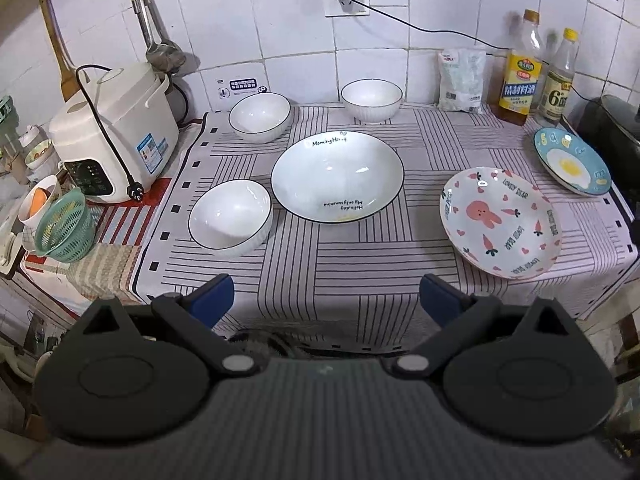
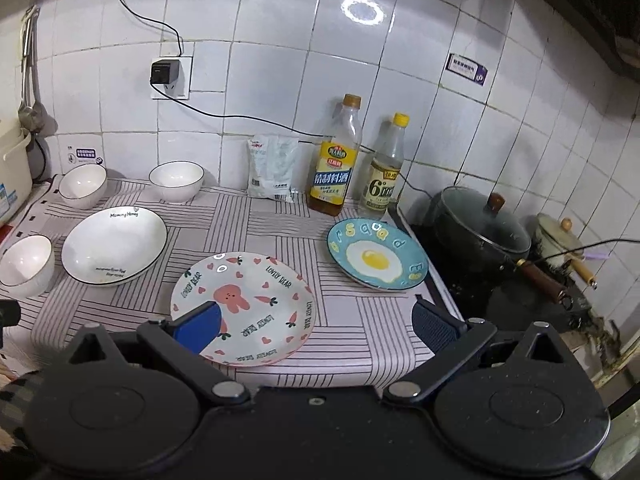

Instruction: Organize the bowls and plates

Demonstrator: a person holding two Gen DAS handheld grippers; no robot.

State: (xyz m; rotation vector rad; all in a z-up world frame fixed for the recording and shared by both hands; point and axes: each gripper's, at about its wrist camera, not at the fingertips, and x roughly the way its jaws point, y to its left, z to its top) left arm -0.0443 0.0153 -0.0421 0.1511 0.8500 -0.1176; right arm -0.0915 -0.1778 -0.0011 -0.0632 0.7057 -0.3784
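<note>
Left wrist view shows my left gripper [image 1: 326, 300] spread wide and empty above the striped cloth [image 1: 328, 264], short of the big white bowl [image 1: 337, 178] at mid-table. Right wrist view: my right gripper [image 2: 316, 322] gapes wide, empty, its left finger over the rabbit plate [image 2: 256, 304]; the egg plate [image 2: 378, 254] sits beyond.

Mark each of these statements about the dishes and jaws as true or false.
1. Three small white bowls sit on the cloth, none stacked. True.
2. The rabbit plate lies on top of the egg plate. False: they lie apart, side by side.
3. The left gripper holds a bowl. False: its jaws are open and hold nothing.
4. The right gripper is open. True.
5. The big white bowl holds food. False: it looks empty.
</note>
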